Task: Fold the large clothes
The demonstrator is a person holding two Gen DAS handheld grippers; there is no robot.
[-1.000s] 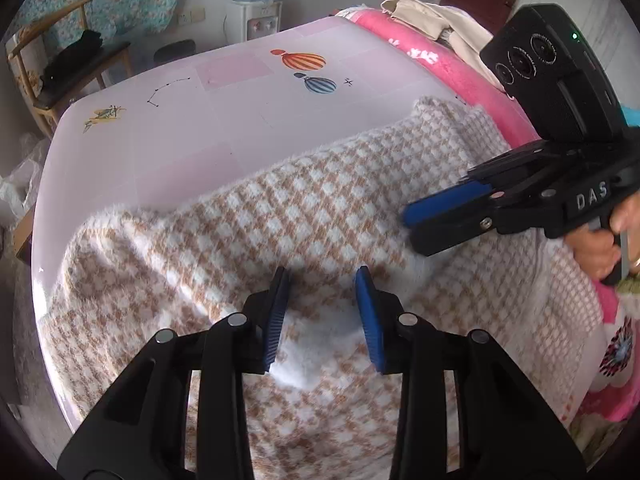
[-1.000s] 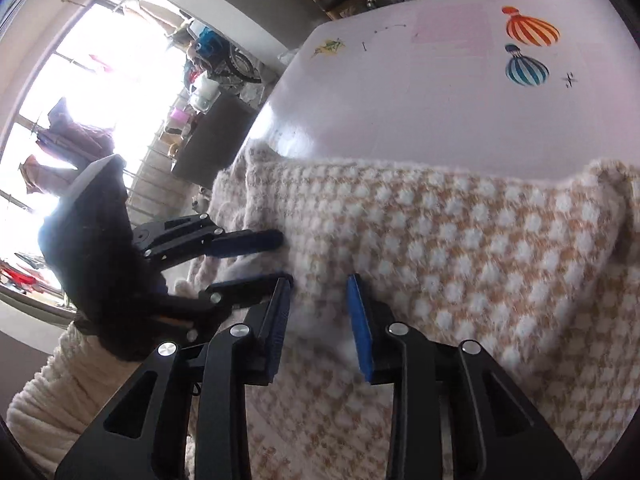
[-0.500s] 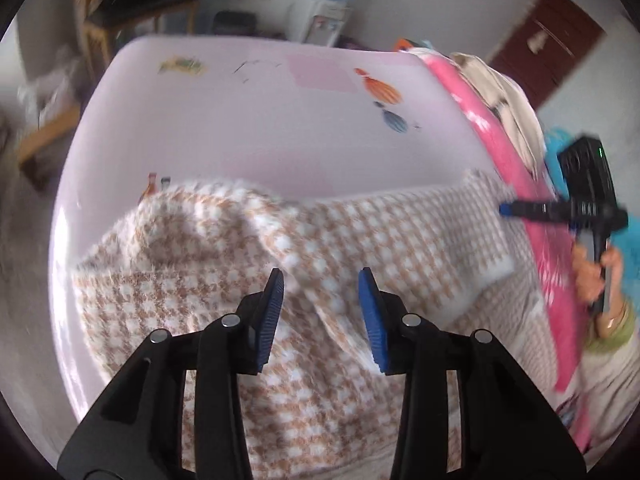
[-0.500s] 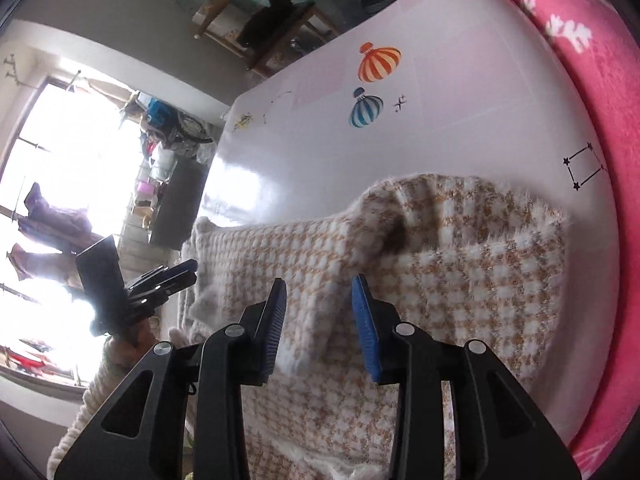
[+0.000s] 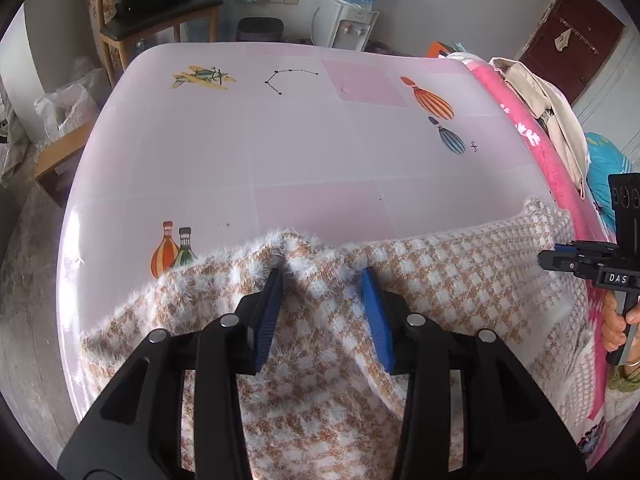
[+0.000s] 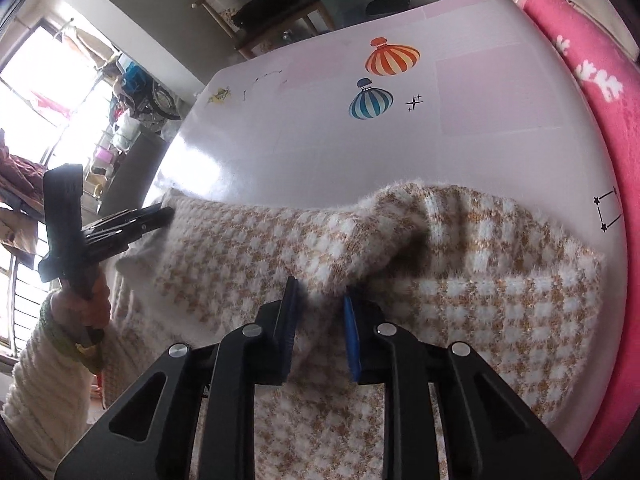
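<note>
Pink and shiny, the table (image 5: 304, 152) fills most of both views, with little pictures of balloons and a plane printed on it. A fluffy brown-and-white checked sweater (image 5: 460, 280) lies across the near part of the table, and its far edge makes a bumpy line.

In the left wrist view, the left gripper (image 5: 324, 308) has its blue fingers apart. A raised fold of the sweater sits between them, and the left finger touches the wool. The fingers do not look squeezed on it, so I think this gripper is open around the fold. In the right wrist view, the right gripper (image 6: 320, 312) also has a hump of sweater between its fingers, with a smaller gap. I cannot tell if it is pinching the wool or only close to it.

Both grippers sit at the far edge, one on each side. I think this is so the person can hold the edge in two places and move it flat and even for a fold.

Some things are hard to see. The near part of the sweater is hidden under the black gripper arms. I cannot find sleeves or a collar. A pink blanket (image 6: 600, 92) with a pale cloth on it runs along the right side, and the picture cuts it off.
</note>
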